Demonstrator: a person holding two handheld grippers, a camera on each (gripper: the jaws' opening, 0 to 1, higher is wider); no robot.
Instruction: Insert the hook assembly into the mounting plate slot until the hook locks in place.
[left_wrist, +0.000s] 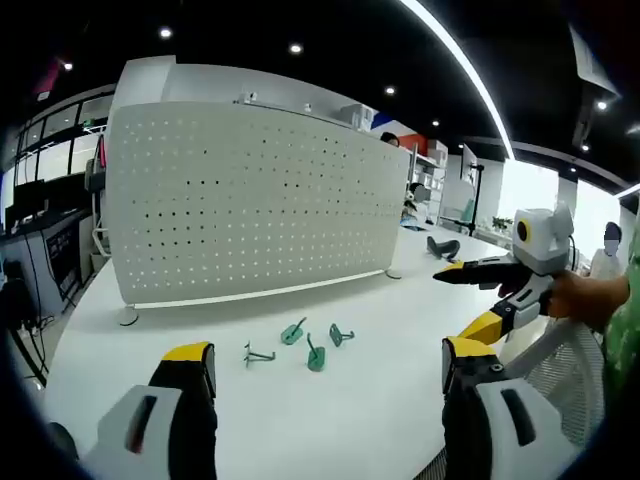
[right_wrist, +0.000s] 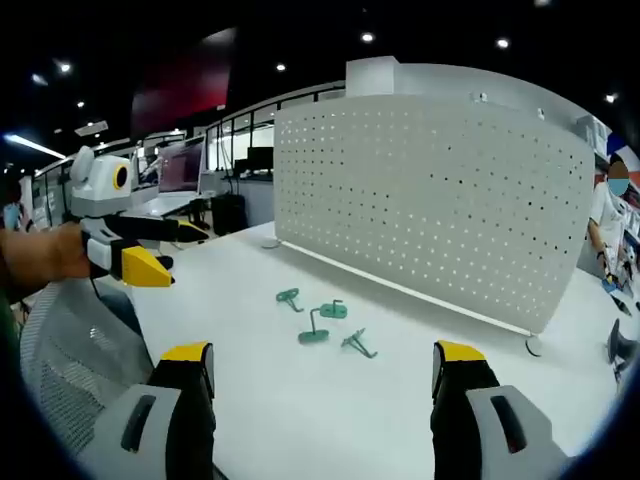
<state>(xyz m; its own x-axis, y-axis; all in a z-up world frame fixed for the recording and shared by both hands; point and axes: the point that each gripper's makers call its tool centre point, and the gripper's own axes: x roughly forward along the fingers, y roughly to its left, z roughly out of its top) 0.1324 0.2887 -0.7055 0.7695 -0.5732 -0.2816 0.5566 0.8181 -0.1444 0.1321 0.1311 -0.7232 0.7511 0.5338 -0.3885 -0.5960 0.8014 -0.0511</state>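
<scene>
Both tongs, left (left_wrist: 330, 385) and right (right_wrist: 325, 390), gape wide and empty; the hooks (left_wrist: 305, 345) lie on the desk (left_wrist: 380, 420) ahead between them, pegboard (left_wrist: 250, 200) upright beyond.

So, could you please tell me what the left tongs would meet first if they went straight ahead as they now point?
Probably the small green plastic hooks lying on the white table, then the white perforated pegboard panel behind; depth is uncertain.
</scene>
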